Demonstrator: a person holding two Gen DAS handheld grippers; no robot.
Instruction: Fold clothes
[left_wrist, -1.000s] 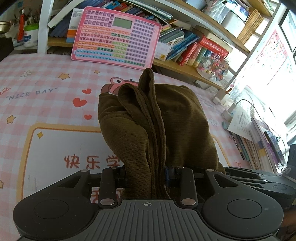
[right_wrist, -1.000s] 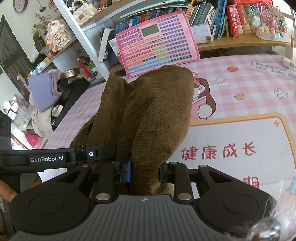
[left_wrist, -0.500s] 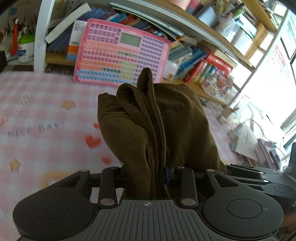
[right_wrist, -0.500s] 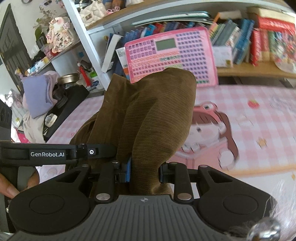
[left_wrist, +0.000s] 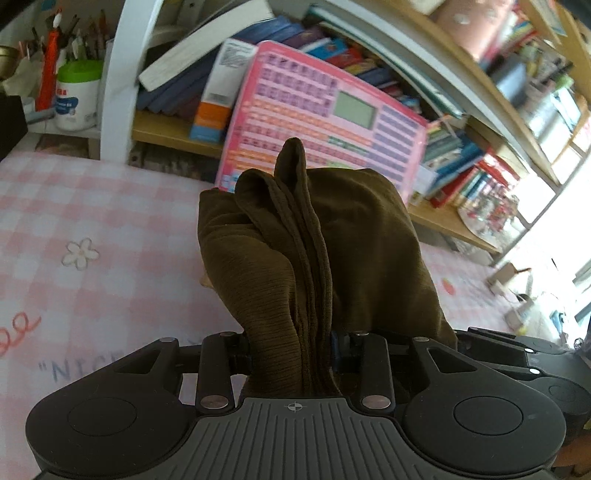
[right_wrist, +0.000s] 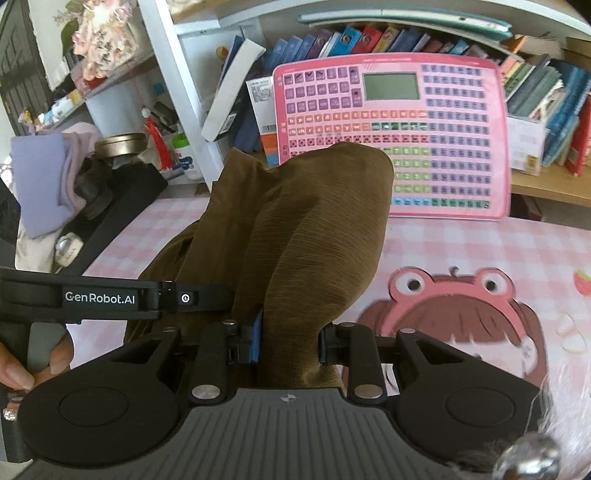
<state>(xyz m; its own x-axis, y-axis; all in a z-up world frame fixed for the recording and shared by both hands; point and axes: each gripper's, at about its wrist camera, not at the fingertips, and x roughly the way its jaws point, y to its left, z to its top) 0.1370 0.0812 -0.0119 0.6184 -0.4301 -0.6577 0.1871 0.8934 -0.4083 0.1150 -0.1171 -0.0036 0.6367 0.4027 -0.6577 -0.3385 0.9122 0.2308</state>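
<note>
While the left gripper (left_wrist: 291, 349) and right gripper (right_wrist: 290, 341) are both clamping the bunched brown garment (left_wrist: 314, 251), uneven layers risk slipping free, spoiling the fold.

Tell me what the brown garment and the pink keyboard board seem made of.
Brown garment: soft knit or corduroy-like fabric, matte, judging by its fine ribs and limp folds. Pink keyboard board: likely rigid plastic, smooth with a slight sheen, with a flat grey screen; blur leaves it uncertain.

Left gripper (left_wrist: 291, 350): jaws clamped on bunched brown garment (left_wrist: 314, 251), held above pink checked mat (left_wrist: 92, 240). Right gripper (right_wrist: 290, 345): jaws pinching same garment, just beside left gripper, above mat.
</note>
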